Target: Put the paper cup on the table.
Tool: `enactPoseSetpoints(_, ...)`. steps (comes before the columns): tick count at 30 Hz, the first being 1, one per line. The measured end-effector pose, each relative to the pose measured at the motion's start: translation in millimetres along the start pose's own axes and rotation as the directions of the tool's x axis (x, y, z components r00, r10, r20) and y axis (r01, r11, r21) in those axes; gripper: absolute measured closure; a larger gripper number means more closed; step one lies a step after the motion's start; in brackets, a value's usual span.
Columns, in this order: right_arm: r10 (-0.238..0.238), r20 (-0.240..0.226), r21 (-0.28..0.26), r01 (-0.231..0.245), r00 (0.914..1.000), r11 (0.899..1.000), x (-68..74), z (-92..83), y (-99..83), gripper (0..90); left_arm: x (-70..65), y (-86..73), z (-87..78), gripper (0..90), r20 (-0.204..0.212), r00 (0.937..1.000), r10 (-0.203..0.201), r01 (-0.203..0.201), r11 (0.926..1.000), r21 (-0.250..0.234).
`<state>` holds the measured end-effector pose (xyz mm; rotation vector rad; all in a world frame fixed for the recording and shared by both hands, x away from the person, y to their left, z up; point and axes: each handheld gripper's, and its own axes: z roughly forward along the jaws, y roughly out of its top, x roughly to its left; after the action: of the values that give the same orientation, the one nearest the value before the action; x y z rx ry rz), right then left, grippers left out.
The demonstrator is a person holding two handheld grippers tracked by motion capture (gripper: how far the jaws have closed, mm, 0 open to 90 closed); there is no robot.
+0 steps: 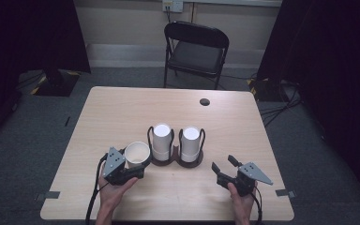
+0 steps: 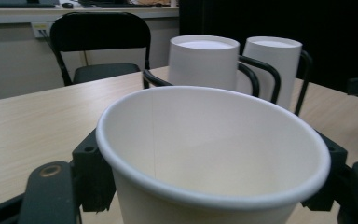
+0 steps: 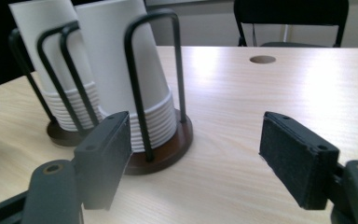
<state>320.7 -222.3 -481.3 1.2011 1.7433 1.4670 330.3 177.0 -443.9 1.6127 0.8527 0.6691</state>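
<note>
Holding a single white paper cup [image 1: 137, 153] upright, mouth up, the left gripper [image 1: 130, 172] keeps its jaws clamped on the cup's wall, one pad at 9 o'clock and one at 3 o'clock of the rim in the left gripper view [image 2: 214, 154]; this side grip probably serves to carry the cup level. The cup sits at about 9 o'clock of the two-post cup holder [image 1: 175, 161], just beside it, over the wooden table [image 1: 122, 108]. Two stacks of inverted paper cups [image 1: 161, 140] [image 1: 190, 143] stand in the holder's black wire loops, which keep them upright. At 4 o'clock of the holder, the right gripper [image 1: 225, 169] has its jaws spread wide with nothing between them; in its own view the nearer stack [image 3: 121, 70] lies ahead at 11 o'clock, apart from the pads [image 3: 291, 154]. A black folding chair [image 1: 196, 51] stands at 12 o'clock beyond the table.
</note>
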Motion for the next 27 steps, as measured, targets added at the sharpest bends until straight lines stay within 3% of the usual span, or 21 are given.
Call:
enactPoseSetpoints(9,-0.003,0.074,0.021,0.002,0.9972,1.000,-1.4,5.1,-8.7,20.9,18.3,4.7,4.3,23.3,-0.057,0.9982,-0.019,0.018,0.9997,-0.017)
enactPoseSetpoints(15,-0.014,0.110,0.004,0.014,0.9938,1.000,-0.5,7.3,-11.4,19.3,33.0,11.1,8.1,23.3,-0.084,0.9957,-0.038,0.036,0.9990,-0.024)
enactPoseSetpoints(19,-0.022,0.114,0.003,0.022,0.9932,1.000,0.6,7.3,-11.6,16.9,40.3,17.9,11.4,23.4,-0.108,0.9936,-0.033,0.030,0.9990,-0.033)
enactPoseSetpoints(27,-0.010,0.106,-0.006,0.011,0.9943,1.000,-0.7,6.2,-11.9,14.1,56.3,21.7,21.7,23.4,-0.138,0.9902,-0.016,0.015,0.9999,-0.005)
